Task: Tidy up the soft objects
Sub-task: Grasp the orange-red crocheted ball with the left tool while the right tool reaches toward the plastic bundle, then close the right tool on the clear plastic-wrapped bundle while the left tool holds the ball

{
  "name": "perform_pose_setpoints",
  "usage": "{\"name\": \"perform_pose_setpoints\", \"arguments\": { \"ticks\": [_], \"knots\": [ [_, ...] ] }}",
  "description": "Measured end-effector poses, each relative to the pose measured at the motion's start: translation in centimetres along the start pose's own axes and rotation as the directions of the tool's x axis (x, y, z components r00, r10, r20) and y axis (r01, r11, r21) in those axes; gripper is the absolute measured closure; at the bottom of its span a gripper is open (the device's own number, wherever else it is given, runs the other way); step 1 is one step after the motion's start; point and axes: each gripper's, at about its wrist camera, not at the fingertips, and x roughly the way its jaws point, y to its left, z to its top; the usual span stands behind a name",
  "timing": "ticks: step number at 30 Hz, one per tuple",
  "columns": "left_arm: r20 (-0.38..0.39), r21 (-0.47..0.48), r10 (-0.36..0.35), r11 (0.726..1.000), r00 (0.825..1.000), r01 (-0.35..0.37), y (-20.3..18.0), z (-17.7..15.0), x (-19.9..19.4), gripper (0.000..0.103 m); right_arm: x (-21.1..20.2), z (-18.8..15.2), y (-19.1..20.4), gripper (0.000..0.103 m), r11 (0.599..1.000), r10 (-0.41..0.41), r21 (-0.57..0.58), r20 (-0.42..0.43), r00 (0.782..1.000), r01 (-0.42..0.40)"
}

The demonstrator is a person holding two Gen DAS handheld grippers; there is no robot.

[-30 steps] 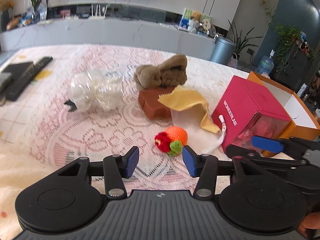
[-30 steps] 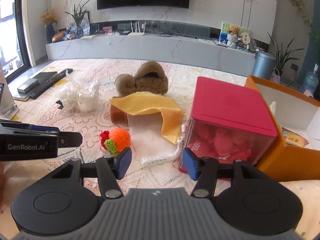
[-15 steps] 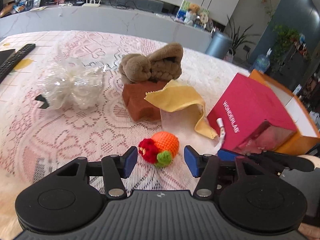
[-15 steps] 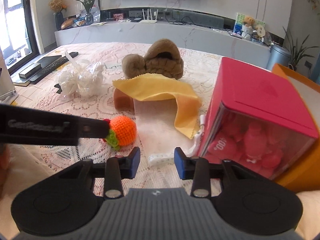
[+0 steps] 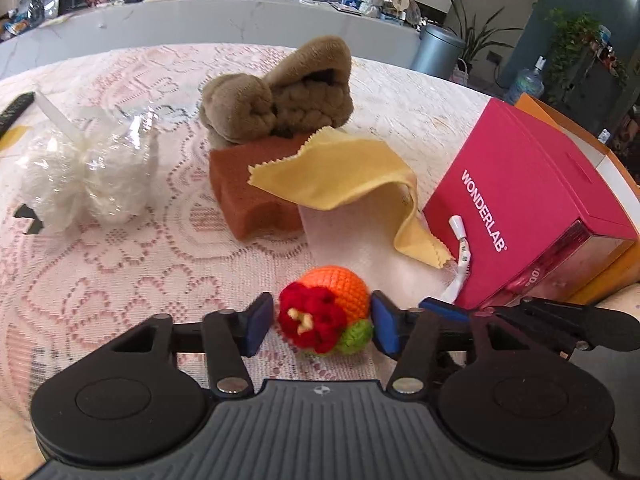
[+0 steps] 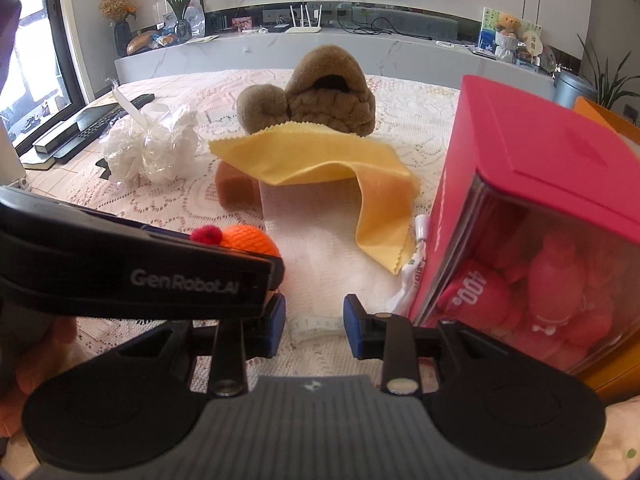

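Note:
An orange, red and green crochet ball [image 5: 326,309] lies on the lace tablecloth between the open jaws of my left gripper [image 5: 320,326]; the pads stand beside it, not pressing. The ball shows partly in the right wrist view [image 6: 248,240], behind the left gripper's body. My right gripper [image 6: 314,330] is open over a white tape measure [image 6: 316,325]. Behind lie a white cloth [image 5: 360,236], a yellow cloth [image 5: 344,172], a brown sponge [image 5: 248,188], a brown plush slipper [image 5: 280,96] and a white wrapped bundle [image 5: 88,168].
A pink WONDERLAB box [image 5: 528,204] stands at the right, against an orange open box [image 5: 616,168]. A remote control [image 6: 100,120] and dark flat items lie at the table's far left. A grey counter runs behind the table.
My left gripper has moved forward until the crochet ball sits between its jaws. My right gripper has moved forward towards the tape measure, with its jaws narrower than one second ago.

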Motion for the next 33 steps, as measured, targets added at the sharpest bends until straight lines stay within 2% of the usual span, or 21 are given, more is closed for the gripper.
{"name": "perform_pose_setpoints", "arguments": {
  "ticks": [3,7,11,13,17,23,25,30,33],
  "knots": [
    [0.019,-0.004,-0.003,1.000,1.000,0.003,-0.1,0.0,-0.3,0.055,-0.1,-0.1,0.1,0.071,1.000,-0.003,-0.009,0.005,1.000,0.003],
    [0.116,-0.078,-0.003,0.997,0.993,0.012,1.1,-0.1,-2.6,0.055,-1.0,0.1,0.4,0.071,1.000,-0.007,-0.030,0.034,0.999,0.008],
    [0.183,-0.164,0.078,0.985,0.980,-0.047,2.8,0.0,-4.0,0.055,-2.7,1.2,1.4,0.072,0.994,-0.028,-0.100,0.102,0.994,0.038],
    [0.201,-0.169,0.104,0.983,0.974,-0.070,3.3,0.4,-4.2,0.055,-2.9,2.2,2.0,0.074,0.985,-0.040,-0.163,0.131,0.991,0.061],
    [0.213,-0.182,0.103,0.981,0.972,-0.064,3.9,0.3,-4.3,0.055,-1.6,3.7,3.9,0.075,0.930,-0.120,-0.328,0.161,0.980,0.168],
    [0.200,-0.220,0.098,0.974,0.975,-0.053,5.0,0.3,-4.1,0.055,1.1,5.0,4.4,0.074,0.846,-0.190,-0.481,0.129,0.973,0.229],
    [0.212,-0.235,0.112,0.970,0.971,-0.061,5.2,0.4,-4.2,0.055,0.9,5.5,4.4,0.074,0.843,-0.186,-0.485,0.142,0.972,0.232],
    [0.252,-0.252,0.152,0.964,0.956,-0.087,6.1,1.5,-4.9,0.055,1.0,7.7,5.1,0.074,0.864,-0.141,-0.461,0.163,0.976,0.202],
    [0.281,-0.281,0.203,0.952,0.938,-0.122,7.2,1.7,-5.7,0.055,1.3,9.0,6.1,0.072,0.856,-0.111,-0.482,0.181,0.977,0.187]
  ]
}}
